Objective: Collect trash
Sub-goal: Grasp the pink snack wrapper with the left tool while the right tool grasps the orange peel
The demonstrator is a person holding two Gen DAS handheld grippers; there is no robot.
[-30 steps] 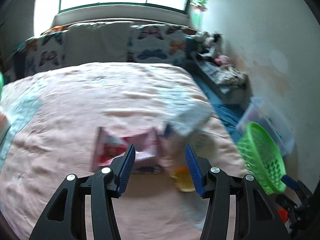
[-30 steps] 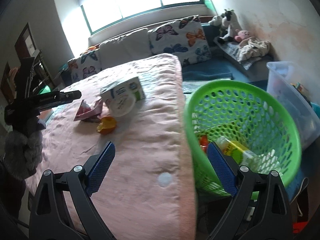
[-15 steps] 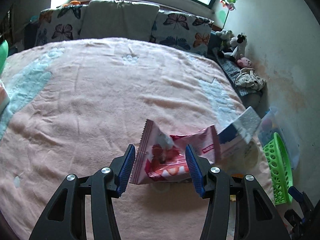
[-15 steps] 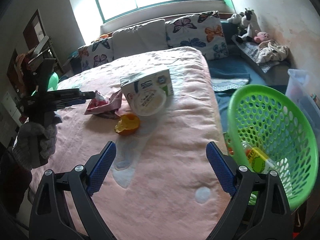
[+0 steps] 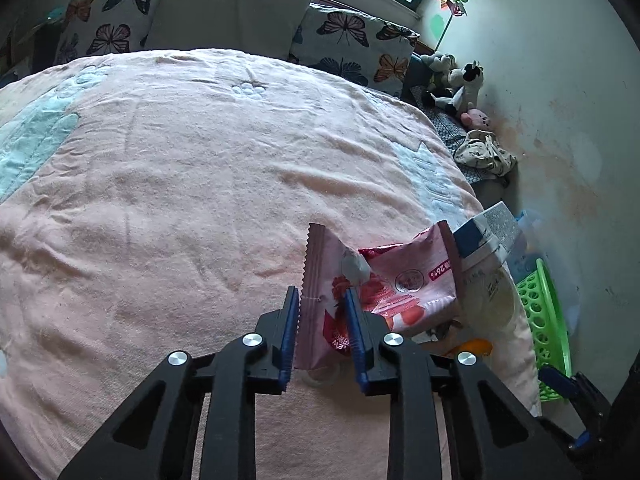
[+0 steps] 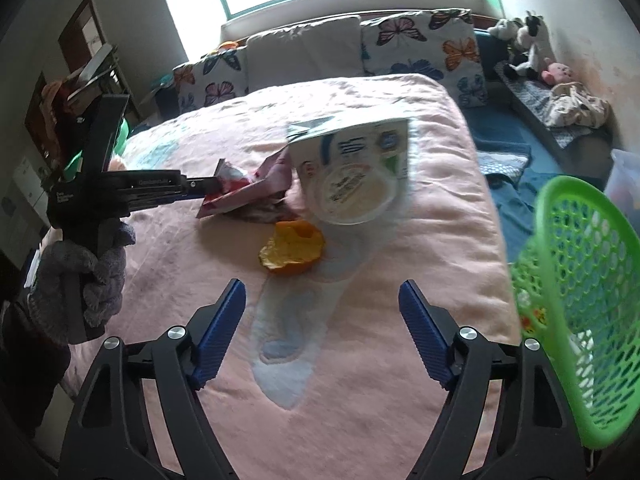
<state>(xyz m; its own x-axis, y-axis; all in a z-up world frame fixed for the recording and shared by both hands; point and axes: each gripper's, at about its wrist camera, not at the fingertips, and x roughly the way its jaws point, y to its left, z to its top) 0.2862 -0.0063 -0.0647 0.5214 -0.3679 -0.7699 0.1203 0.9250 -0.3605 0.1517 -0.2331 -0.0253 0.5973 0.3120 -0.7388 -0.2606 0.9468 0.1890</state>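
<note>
**Left jaws nipping the snack wrapper; peel & carton not yet picked up**

The left gripper (image 5: pixel 322 320) has just been closing & its jaws now stand narrow, w/ the near left edge of the pink snack wrapper (image 5: pixel 384 280) pinched between the pads. The wrapper lies on the bed (image 5: pixel 180 184) near its right side, partly tucked against a white carton (image 6: pixel 352 172) that rests tilted on the blanket. Just in front of both sits an orange peel (image 6: pixel 292 250). The green basket (image 6: pixel 580 280) hangs off the bed's right side, near but apart from all three.

Handling, as a guess: the wrapper is thin crinkly foil, v. light, floppy, a bit slick, so an edge pinch should do, tho it may flap or slide out if the grip is shallow; deeper toward the crimped seam looks safer. The carton looks light & prob. empty, stiff-ish card that would dent if squeezed hard; best taken across its narrow sides or by the folded top. The peel is soft, limp, maybe damp; take it across the curled rim.

The right gripper (image 6: pixel 322 334) has just been closing too, yet its jaws are still fairly wide w/ nothing between them, hovering over the blanket short of the peel
</note>
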